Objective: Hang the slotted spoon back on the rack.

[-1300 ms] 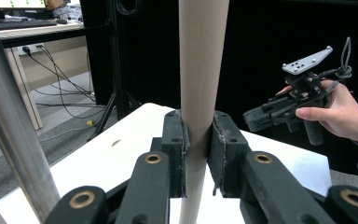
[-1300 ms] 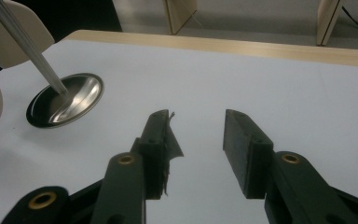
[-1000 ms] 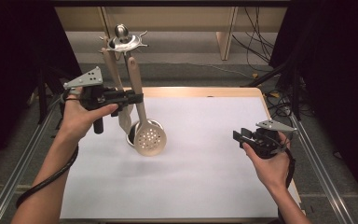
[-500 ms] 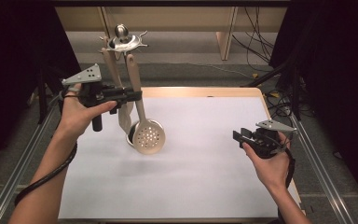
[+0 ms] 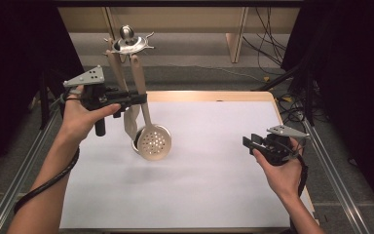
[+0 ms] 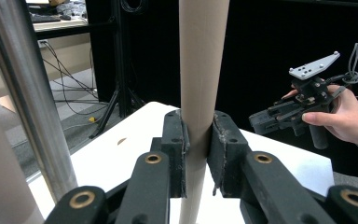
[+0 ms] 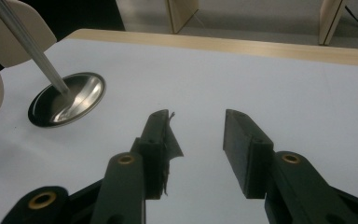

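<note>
Jaws of the left gripper [image 5: 139, 99] stay clamped on the beige slotted spoon's handle [image 6: 196, 84], hanging from the steel rack [image 5: 128, 43] at ten o'clock on the tabletop [image 5: 214, 185]; nothing has shifted, so unhooking remains. Right gripper [image 7: 196, 122] waits, jaws apart.

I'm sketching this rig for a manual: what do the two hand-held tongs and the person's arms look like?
Both the left tongs and the right tongs are black, with brass-coloured pivot pins, a pistol-style handle and a grey three-cornered plate with holes on top. A black cable trails from the left one. The forearms are bare, without sleeves.
</note>
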Demonstrator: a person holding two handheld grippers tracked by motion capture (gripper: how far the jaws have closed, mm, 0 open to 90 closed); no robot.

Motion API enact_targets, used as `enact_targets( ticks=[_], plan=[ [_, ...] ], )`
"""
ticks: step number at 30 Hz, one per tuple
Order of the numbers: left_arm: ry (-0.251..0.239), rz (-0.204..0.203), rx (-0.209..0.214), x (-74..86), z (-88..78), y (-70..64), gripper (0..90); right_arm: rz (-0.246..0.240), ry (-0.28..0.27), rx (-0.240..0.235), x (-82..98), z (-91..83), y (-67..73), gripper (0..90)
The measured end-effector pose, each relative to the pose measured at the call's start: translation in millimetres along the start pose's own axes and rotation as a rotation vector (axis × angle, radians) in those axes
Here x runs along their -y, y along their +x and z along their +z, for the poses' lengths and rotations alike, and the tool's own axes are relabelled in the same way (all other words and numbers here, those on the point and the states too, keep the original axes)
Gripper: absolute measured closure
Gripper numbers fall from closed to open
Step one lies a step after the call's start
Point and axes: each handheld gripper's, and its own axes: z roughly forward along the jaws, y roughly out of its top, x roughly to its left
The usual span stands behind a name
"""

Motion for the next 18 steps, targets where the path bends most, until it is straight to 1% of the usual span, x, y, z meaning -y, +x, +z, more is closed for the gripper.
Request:
enact_targets(
  ticks=[3, 4, 12, 13, 18],
  plan=[
    [0.002, -0.001, -0.001, 0.0, -0.5, 1.0, 76.6, -0.001, 0.0, 0.0, 0.0, -0.1, -0.3, 61.6],
    [0.001, -0.002, 0.0, 0.0, -0.4, 1.9, 76.6, 0.02, -0.003, -0.016, 0.2, 1.0, 0.9, 61.6],
    [0.0, -0.01, 0.0, -0.6, -0.6, 4.0, 76.6, 0.008, -0.002, -0.011, 0.1, 1.0, -0.1, 61.6],
    [0.001, -0.009, 0.0, -0.5, -0.6, 4.3, 76.6, 0.016, -0.003, -0.02, 0.0, 1.0, 0.1, 61.6],
    [-0.001, -0.01, -0.002, -0.8, -1.0, 4.4, 76.6, 0.019, 0.0, -0.017, 0.1, 1.1, 0.5, 61.7]
  ],
)
